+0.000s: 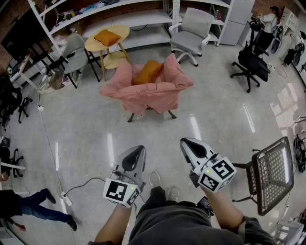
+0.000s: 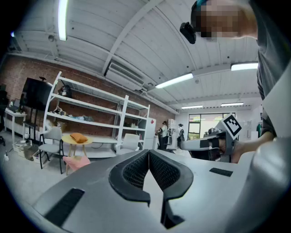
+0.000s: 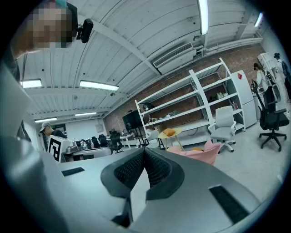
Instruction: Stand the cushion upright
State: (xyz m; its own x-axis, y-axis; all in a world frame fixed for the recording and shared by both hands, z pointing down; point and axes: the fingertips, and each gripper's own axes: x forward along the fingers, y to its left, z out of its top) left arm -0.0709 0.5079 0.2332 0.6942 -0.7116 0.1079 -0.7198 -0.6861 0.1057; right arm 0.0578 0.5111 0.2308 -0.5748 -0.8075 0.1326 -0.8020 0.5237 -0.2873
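An orange cushion (image 1: 147,72) lies tilted in the seat of a pink draped armchair (image 1: 146,90) across the floor from me. The right gripper view shows the armchair (image 3: 200,152) with the cushion (image 3: 196,149) just peeking out. The armchair (image 2: 76,162) appears far off in the left gripper view. My left gripper (image 1: 135,151) and right gripper (image 1: 187,144) are held near my body, well short of the chair. Both point about level toward it. Each has its jaws shut with nothing between them.
A second orange cushion (image 1: 107,37) rests on a round yellow side table (image 1: 107,41) behind the armchair. Grey chairs (image 1: 191,31), white shelving (image 1: 119,14), a black office chair (image 1: 249,61) and a mesh chair (image 1: 270,173) at right surround the floor. A cable (image 1: 79,186) runs near my feet.
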